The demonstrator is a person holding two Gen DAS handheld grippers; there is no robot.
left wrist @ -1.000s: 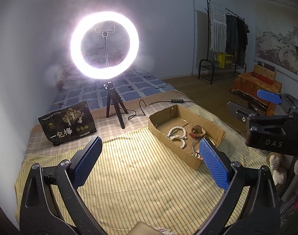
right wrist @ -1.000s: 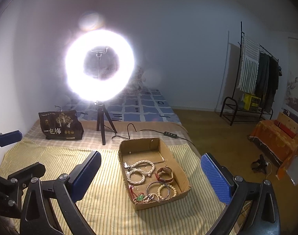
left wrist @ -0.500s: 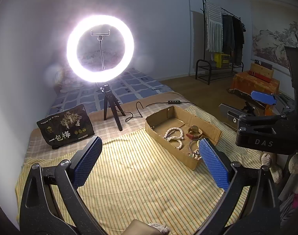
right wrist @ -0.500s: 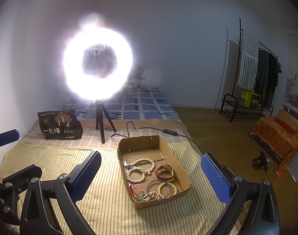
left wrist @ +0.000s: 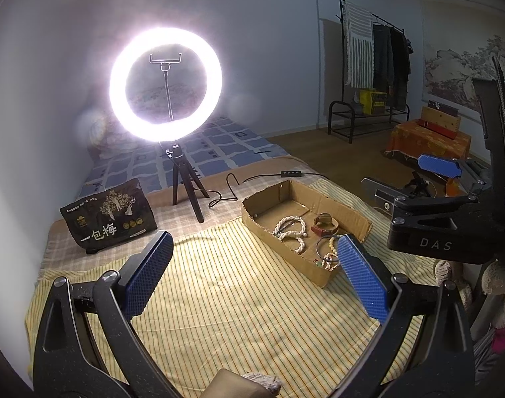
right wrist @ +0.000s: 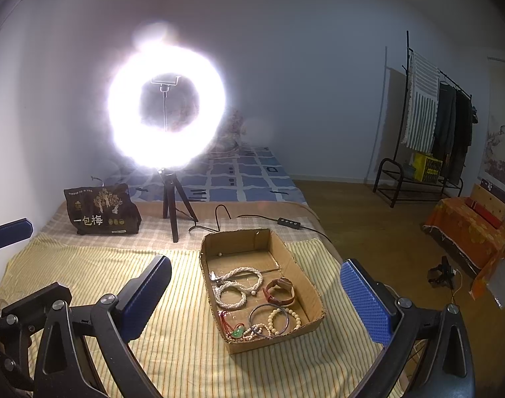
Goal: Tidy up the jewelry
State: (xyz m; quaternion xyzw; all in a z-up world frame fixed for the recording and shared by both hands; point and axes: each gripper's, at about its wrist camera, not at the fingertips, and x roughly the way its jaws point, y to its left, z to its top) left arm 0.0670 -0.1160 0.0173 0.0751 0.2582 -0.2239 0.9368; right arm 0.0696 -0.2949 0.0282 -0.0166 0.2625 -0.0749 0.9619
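Note:
A shallow cardboard box [right wrist: 295,265] lies on a yellow striped cloth [right wrist: 173,341] on a bed. It holds white bead bracelets [right wrist: 239,285], a brown leather watch [right wrist: 280,292], a dark bangle [right wrist: 269,318] and a green-and-red charm [right wrist: 236,331]. The box also shows in the left wrist view [left wrist: 348,215]. My left gripper [left wrist: 252,278] is open and empty, above the cloth, left of the box. My right gripper [right wrist: 255,301] is open and empty, held above the box's near end. The right gripper shows in the left wrist view [left wrist: 431,205].
A lit ring light on a tripod [right wrist: 168,112] stands behind the box, its cable [right wrist: 285,224] trailing past it. A black printed bag [right wrist: 101,210] sits at the back left. A clothes rack [right wrist: 431,139] and an orange-covered stand [right wrist: 468,229] are off the bed on the right.
Both grippers have drifted slightly back and up; the box sits a little lower and nearer centre in each view. Both stay open and empty.

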